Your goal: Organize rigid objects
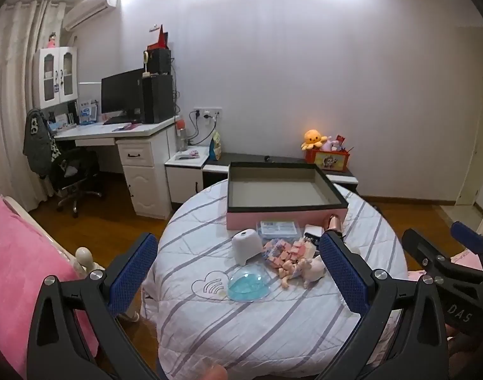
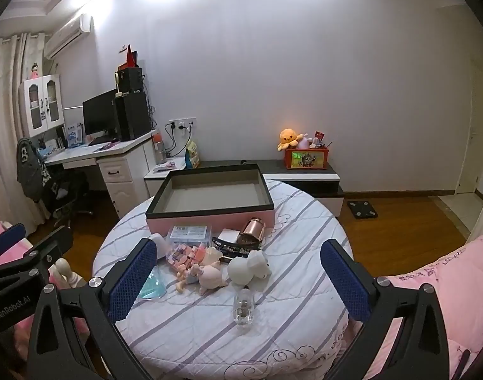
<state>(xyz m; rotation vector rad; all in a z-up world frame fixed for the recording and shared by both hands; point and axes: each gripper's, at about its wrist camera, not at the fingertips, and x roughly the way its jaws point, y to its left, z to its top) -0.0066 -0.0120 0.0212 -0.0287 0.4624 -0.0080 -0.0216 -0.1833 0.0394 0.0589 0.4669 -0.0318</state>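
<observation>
A round table under a striped white cloth (image 1: 241, 332) (image 2: 289, 316) carries an empty pink box with a dark rim (image 1: 284, 218) (image 2: 209, 218) at its far side. In front of the box lies a heap: a white dome-shaped object (image 1: 246, 243), a clear blue shell (image 1: 247, 286), a clear case of cards (image 2: 189, 232), pink blocks (image 2: 190, 255), a small doll (image 2: 206, 277), a white figure (image 2: 252, 267), a copper cup on its side (image 2: 252, 229) and a small clear bottle (image 2: 243, 307). My left gripper (image 1: 238, 275) and right gripper (image 2: 238, 280) hover open over the near table, holding nothing.
A pink bed cover (image 1: 16, 247) (image 2: 447, 285) lies on both sides of the table. A white desk with a monitor (image 1: 124, 95) and an office chair (image 1: 73, 174) stand back left. A low cabinet with an orange toy box (image 2: 308, 158) runs along the wall.
</observation>
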